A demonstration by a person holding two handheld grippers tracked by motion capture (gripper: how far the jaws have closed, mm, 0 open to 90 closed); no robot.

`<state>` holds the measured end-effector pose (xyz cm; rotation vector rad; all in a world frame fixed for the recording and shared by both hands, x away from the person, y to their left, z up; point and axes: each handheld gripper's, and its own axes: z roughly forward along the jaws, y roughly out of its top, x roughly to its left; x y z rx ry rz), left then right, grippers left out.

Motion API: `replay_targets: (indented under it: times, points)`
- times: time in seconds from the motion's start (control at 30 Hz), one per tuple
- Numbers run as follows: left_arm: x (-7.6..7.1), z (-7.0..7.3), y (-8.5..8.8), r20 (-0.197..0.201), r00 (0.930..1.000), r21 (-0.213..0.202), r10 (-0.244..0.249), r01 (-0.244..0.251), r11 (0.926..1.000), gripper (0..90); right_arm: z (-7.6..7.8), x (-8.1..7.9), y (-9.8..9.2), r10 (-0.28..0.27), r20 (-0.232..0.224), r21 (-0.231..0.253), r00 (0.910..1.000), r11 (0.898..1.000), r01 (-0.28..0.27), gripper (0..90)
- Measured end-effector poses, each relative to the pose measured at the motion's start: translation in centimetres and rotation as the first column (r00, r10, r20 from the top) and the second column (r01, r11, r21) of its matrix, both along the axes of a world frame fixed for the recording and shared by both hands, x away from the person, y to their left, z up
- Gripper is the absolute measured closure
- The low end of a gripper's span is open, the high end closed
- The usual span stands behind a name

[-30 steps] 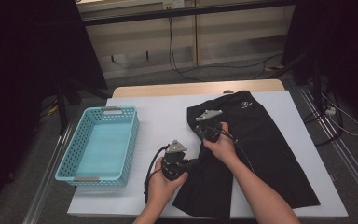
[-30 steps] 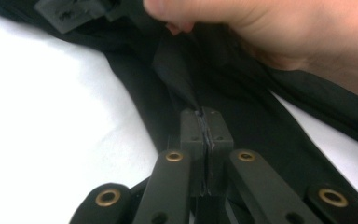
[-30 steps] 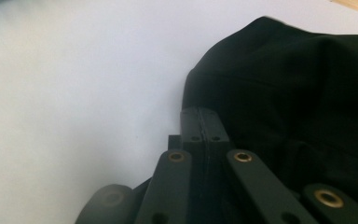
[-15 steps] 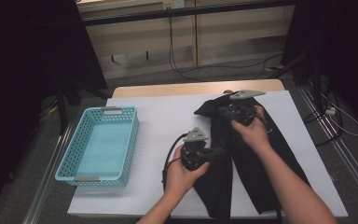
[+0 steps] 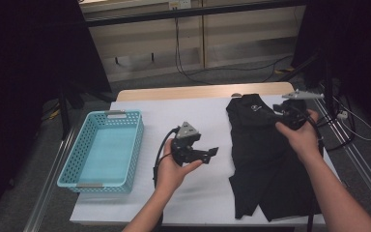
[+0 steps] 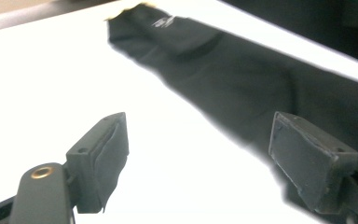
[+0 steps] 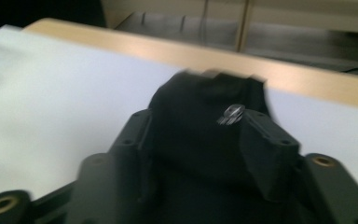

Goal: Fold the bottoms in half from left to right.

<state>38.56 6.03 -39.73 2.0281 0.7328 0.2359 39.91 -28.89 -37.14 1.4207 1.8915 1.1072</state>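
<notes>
The black fabric garment with a small white logo (image 5: pixel 265 159) lies flat on the right half of the white-covered tabletop (image 5: pixel 203 116), logo end farthest from the person. The right gripper (image 5: pixel 290 113) hovers over the garment's upper right edge; its jaws have just been opening and stand apart, cloth below them, not pinched. The left gripper (image 5: pixel 207 153), held above bare tabletop just left of the garment, has likewise just spread its jaws, nothing between. A light blue perforated plastic basket (image 5: pixel 101 150) sits at the far left.
</notes>
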Motion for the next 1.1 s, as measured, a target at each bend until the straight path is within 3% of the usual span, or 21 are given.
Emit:
replay_targets:
  times: [0.13, 0.27, 0.37, 0.43, 0.5, 0.67, 0.77, 0.87, 0.97, 1.03, 1.1]
  points:
    - [0.5, -1.3, 2.3, -0.007, 0.9996, 0.040, 0.028, -0.028, 0.9988, 17.3, -2.4, -2.4, 0.9, 0.065, -0.049, -0.033, 0.9967, 0.997, -0.067, 39.6]
    - [0.6, -2.6, 3.7, -0.020, 0.9987, 0.059, 0.047, -0.046, 0.9972, 16.1, -4.7, -4.5, 1.1, 0.098, -0.107, -0.028, 0.9895, 0.994, -0.101, 37.3]
    - [0.6, -3.3, 4.2, -0.024, 0.9985, 0.075, 0.050, -0.048, 0.9961, 15.3, -5.9, -6.0, 1.1, 0.096, -0.124, -0.044, 0.9875, 0.994, -0.102, 35.2]
    - [0.5, -3.6, 4.4, -0.037, 0.9980, 0.070, 0.051, -0.049, 0.9963, 14.5, -6.4, -6.7, 0.9, 0.064, -0.136, -0.076, 0.9886, 0.994, -0.075, 35.6]
    - [0.4, -3.9, 4.5, -0.039, 0.9982, 0.085, 0.046, -0.043, 0.9954, 14.2, -6.3, -7.2, 0.7, 0.077, -0.146, -0.048, 0.9863, 0.995, -0.085, 36.7]
    - [0.6, -4.1, 4.9, -0.029, 0.9977, 0.096, 0.061, -0.058, 0.9936, 13.0, -6.3, -8.8, 1.0, 0.129, -0.141, -0.040, 0.9815, 0.990, -0.136, 48.0]
    - [0.7, -4.3, 5.1, -0.028, 0.9975, 0.098, 0.065, -0.062, 0.9933, 12.1, -6.8, -9.6, 1.3, 0.147, -0.153, -0.069, 0.9773, 0.985, -0.159, 50.3]
    - [0.7, -4.4, 5.3, -0.029, 0.9968, 0.100, 0.074, -0.071, 0.9925, 11.3, -7.5, -9.7, 0.9, 0.169, -0.184, -0.065, 0.9683, 0.981, -0.184, 56.1]
    - [0.9, -4.4, 5.5, -0.026, 0.9962, 0.098, 0.084, -0.081, 0.9919, 11.1, -7.9, -9.7, 0.8, 0.182, -0.178, -0.067, 0.9671, 0.978, -0.196, 60.4]
    - [0.9, -4.4, 5.5, -0.031, 0.9961, 0.104, 0.083, -0.079, 0.9915, 11.0, -8.2, -9.7, 1.0, 0.189, -0.184, -0.084, 0.9644, 0.975, -0.207, 67.8]
    - [0.8, -4.5, 5.5, -0.025, 0.9961, 0.110, 0.085, -0.082, 0.9906, 11.0, -8.1, -9.7, 1.2, 0.211, -0.186, -0.087, 0.9597, 0.969, -0.230, 85.3]
